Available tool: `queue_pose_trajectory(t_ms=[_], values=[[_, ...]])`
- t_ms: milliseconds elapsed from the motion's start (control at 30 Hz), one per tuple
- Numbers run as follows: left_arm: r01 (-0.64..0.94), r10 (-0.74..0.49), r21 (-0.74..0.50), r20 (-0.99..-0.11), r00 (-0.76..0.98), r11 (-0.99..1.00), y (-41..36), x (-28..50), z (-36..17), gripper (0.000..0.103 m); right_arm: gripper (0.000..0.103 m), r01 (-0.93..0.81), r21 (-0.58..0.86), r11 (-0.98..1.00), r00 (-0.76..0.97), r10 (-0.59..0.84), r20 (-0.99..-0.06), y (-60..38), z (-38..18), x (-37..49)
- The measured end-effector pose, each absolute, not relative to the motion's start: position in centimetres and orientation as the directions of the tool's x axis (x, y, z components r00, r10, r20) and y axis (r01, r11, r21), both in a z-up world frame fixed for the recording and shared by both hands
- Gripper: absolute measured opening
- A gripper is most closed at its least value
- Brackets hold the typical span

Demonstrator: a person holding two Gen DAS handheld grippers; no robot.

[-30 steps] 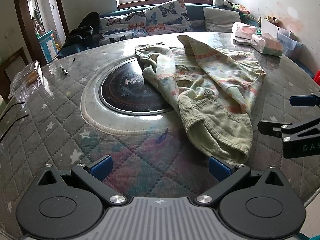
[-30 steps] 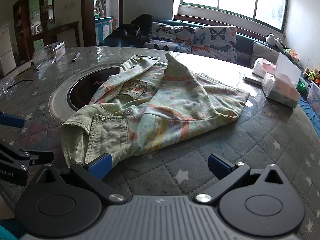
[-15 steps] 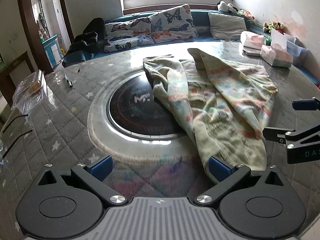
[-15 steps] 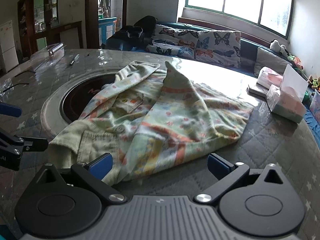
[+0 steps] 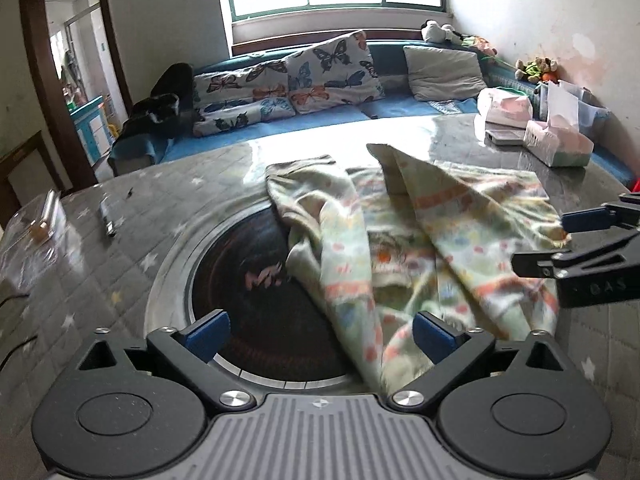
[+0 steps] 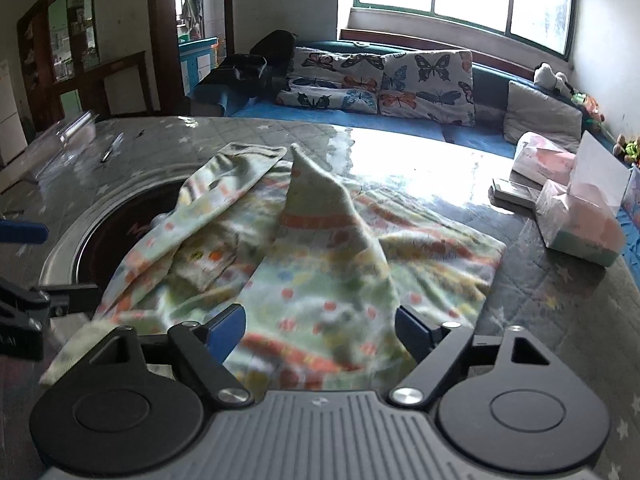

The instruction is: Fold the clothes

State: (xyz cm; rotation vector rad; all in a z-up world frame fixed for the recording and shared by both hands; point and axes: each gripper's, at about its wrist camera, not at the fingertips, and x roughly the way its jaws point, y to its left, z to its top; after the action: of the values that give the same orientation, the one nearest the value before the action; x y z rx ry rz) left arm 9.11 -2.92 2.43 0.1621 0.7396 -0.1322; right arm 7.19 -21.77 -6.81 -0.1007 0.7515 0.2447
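Both grippers are closing in on the garment (image 5: 404,240) now, and what a difference from a second ago, when they sat back off its near hem with bare quilted cover between them and the cloth. The left gripper (image 5: 320,330) has pushed forward until the dark round hob (image 5: 256,280) set into the table fills the space between its blue pads, jaws spread wide, its right-hand pad (image 5: 434,336) right against the garment's near edge, nothing gripped yet. The right gripper (image 6: 320,330) has come in too; jaws apart, and the printed cloth now lies between and under its fingers, though I can't tell whether it touches. The garment itself, pale green with orange and blue dots, hasn't budged: it lies crumpled, its left part draped over the hob's right rim, the rest spreading away from the hob toward the tissue box (image 6: 580,220), one fold standing up in a peak. My read: the approach is over and the pinch on the near hem comes next, so the folding proper hasn't started. The blur suggests fast motion, so an off-target grab looks possible.
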Motion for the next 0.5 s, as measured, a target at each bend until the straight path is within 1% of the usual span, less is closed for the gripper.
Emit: queue_pose_trajectory(t_ms=[67,200,367,400,500], values=[[0.183,-0.068,0.1,-0.678,0.732,0.978,-3.2,10.2,2.3,0.093,0.078,-0.251,0.003,0.968,0.707,0.185,-0.683,-21.8,-6.6,8.3],[0.191,-0.069,0.107,-0.676,0.733,0.976,-3.5,12.3,1.9,0.092,0.074,-0.26,0.006,0.966,0.713,0.196,-0.673,-21.3,-6.4,10.5],[0.174,-0.049,0.106,-0.706,0.707,0.979,-3.3,13.7,0.6,0.083,0.07,-0.283,0.001,0.959,0.722,0.213,-0.658,-20.2,-6.1,13.2],[0.169,-0.048,0.101,-0.711,0.702,0.98,-3.1,13.8,0.4,0.083,0.068,-0.287,0.002,0.958,0.723,0.218,-0.655,-20.0,-6.1,13.8],[0.159,-0.05,0.085,-0.719,0.693,0.984,-2.7,13.8,0.0,0.083,0.067,-0.303,-0.024,0.953,0.736,0.218,-0.641,-18.8,-6.0,15.9]])
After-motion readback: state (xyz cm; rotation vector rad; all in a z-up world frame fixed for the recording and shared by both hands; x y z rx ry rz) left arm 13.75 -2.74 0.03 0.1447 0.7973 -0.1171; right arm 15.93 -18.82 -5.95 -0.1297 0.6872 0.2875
